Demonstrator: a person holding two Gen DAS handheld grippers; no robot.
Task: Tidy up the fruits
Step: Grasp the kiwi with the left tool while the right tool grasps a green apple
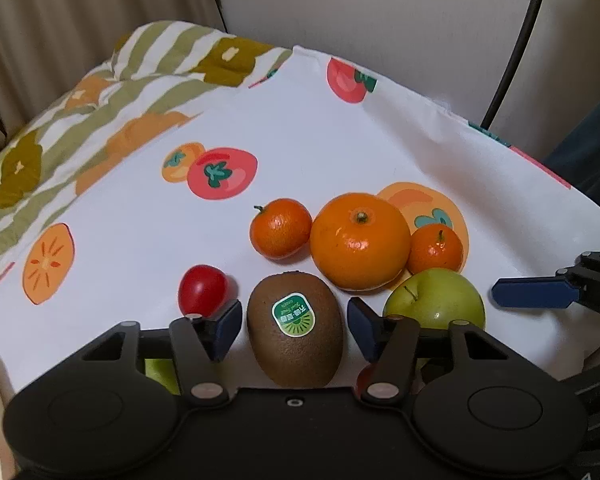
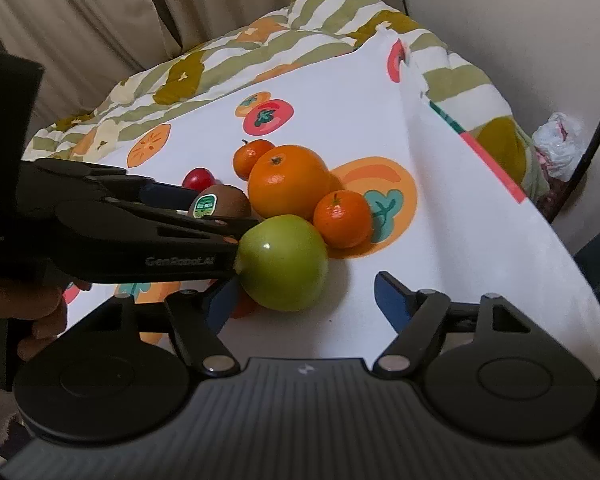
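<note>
Down on the fruit-printed cloth [image 1: 320, 136], the left gripper [image 1: 294, 326] straddles the kiwi [image 1: 295, 332]: one blue pad sits at each flank, a thin strip of cloth showing on both sides, so the jaws are unclenched and not yet pinching it. The right gripper [image 2: 300, 300] is spread wider around the green apple [image 2: 282, 262]; its left pad is tucked against or just behind the apple's lower side, and whether it touches cannot be told, while the right pad stands clear of the fruit, so nothing is grasped there either. A hand [image 2: 40, 316] shows under the left gripper's body in the right wrist view.

All the fruit lies bunched toward the cloth's near edge. The kiwi, sticker up, lies between a small red fruit [image 1: 202, 288] and the green apple. Behind them the large orange [image 1: 360, 240] touches the apple, with one small mandarin [image 1: 281, 228] on its left and another [image 1: 436, 248] on its right, nearer the cloth's right edge.

The cloth covers a quilt [image 1: 60, 128] striped in olive and white, which shows past the far edge. Beige curtains [image 2: 68, 12] hang behind, beside a pale wall [image 1: 380, 8], and a dark cable [image 1: 516, 44] runs down past the right corner.
</note>
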